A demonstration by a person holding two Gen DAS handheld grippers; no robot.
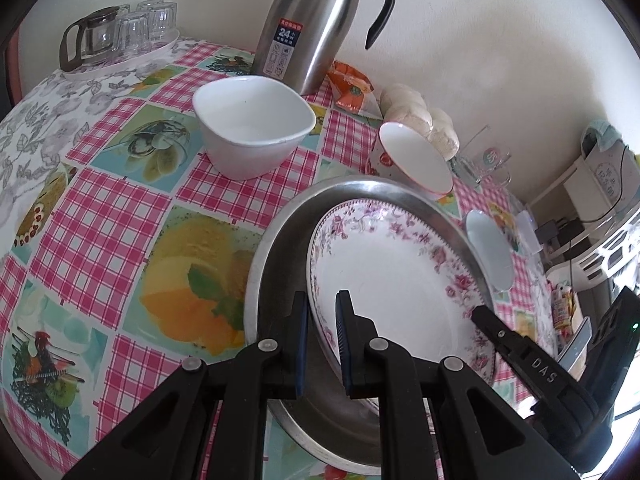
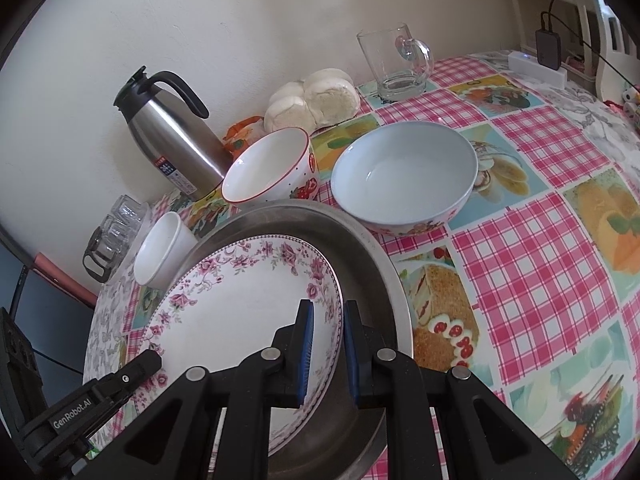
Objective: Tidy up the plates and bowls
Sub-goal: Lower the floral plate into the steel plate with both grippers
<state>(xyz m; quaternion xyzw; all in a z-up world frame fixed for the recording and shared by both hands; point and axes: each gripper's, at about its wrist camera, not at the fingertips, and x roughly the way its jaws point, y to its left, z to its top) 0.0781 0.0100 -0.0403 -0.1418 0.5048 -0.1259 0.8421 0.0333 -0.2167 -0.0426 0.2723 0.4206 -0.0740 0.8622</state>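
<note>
On the checked fruit-print tablecloth, the floral plate sat tilted inside the steel tray. Your left gripper and right gripper each pinched opposite edges of its rim. Best to have lowered both sides evenly, keeping it level and centred.

The flask's lid is cut off by the top edge in the left wrist view. Gripper arms hide the near rims of the plate and metal tray. The flask's label is too small to read.
</note>
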